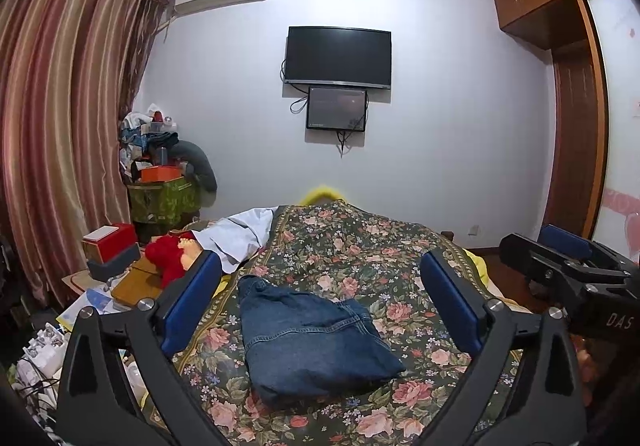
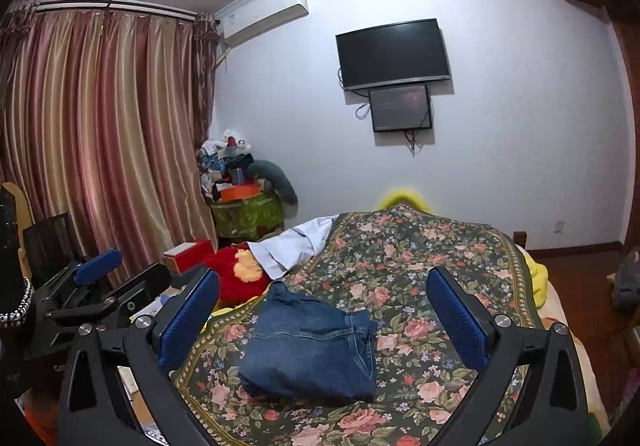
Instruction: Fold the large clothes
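Blue jeans (image 1: 312, 338) folded into a thick square on my floral bed (image 1: 360, 246), both my hand-held grippers (image 1: 320, 298) (image 2: 324, 306) wide open, empty

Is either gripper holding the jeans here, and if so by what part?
Nothing is held. Left gripper and right gripper are open above the folded jeans on the bed.

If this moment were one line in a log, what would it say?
jeans: folded, on floral bedspread | left hand-held gripper: open, empty | right hand-held gripper: open, empty | contact: none
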`<state>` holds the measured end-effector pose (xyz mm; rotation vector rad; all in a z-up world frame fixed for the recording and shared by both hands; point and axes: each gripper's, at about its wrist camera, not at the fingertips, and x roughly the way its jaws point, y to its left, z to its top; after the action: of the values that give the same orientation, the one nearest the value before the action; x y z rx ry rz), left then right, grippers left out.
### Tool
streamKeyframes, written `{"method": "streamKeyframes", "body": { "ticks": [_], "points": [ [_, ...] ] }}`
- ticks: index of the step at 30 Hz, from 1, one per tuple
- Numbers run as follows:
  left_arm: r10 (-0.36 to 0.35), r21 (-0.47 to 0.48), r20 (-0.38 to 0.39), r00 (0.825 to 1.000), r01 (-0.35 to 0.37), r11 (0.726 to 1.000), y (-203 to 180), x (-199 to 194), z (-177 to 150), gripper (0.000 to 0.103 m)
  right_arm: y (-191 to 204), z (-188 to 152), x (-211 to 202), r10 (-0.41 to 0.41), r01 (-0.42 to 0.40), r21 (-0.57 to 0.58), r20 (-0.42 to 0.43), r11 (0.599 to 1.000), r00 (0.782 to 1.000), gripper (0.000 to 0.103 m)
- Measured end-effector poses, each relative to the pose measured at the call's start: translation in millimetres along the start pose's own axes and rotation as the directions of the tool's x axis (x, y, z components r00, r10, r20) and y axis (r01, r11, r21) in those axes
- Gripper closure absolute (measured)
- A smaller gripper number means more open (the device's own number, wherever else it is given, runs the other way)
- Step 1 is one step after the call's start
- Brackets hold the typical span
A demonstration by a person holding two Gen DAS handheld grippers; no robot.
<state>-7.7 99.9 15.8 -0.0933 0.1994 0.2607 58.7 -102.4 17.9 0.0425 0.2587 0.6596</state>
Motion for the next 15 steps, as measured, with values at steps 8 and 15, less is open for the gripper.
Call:
{"method": "streamKeyframes", "body": {
  "ticks": [8, 15],
  "points": [
    [-0.011, 0.000, -0.013, 1.000, 0.011, 1.000, 2.1, 2.0, -0.1, 0.002, 0.0, -0.9, 3.0, -0.013, 0.013, 0.007, -0.008, 1.000, 1.000, 0.000],
    [-0.015, -0.002, -0.018, 1.000, 0.015, 1.000, 2.4, 3.7, -0.7, 0.002, 1.6, -1.5, 3.7, -0.018, 0.018, 0.002, -0.008, 1.000, 1.000, 0.000]
  ]
}}
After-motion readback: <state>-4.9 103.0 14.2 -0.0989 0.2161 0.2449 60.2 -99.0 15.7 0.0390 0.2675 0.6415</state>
